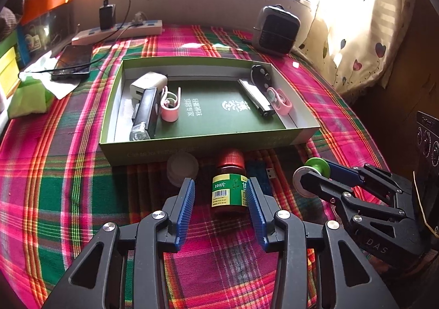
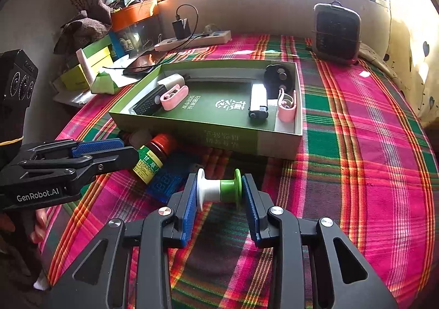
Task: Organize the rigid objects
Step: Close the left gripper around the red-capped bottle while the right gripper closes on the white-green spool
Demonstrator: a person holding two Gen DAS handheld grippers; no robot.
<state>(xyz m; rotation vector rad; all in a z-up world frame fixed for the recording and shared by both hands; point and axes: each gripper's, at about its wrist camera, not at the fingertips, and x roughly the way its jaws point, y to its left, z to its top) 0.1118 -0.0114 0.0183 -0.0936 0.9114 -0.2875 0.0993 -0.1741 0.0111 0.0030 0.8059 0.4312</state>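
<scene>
A brown pill bottle (image 1: 229, 185) with a red cap and green label lies on the plaid cloth before a green box (image 1: 192, 149). My left gripper (image 1: 221, 185) is open with its fingers on either side of the bottle, the right pad close to it. My right gripper (image 2: 219, 185) is shut on a white-and-green spool (image 2: 219, 188), also seen in the left wrist view (image 1: 312, 171). A blue USB device (image 2: 167, 182) and a white round lid (image 1: 182, 167) lie beside the bottle (image 2: 153, 155). The box (image 2: 247, 141) holds two pink clips, a lighter, a black remote and a charger.
A small heater (image 1: 275, 29) stands at the back right. A power strip (image 1: 118, 31) and a phone (image 1: 72, 62) lie at the back left. Green boxes and tissue (image 2: 93, 73) crowd the left edge. A curtain (image 1: 365, 34) hangs at the right.
</scene>
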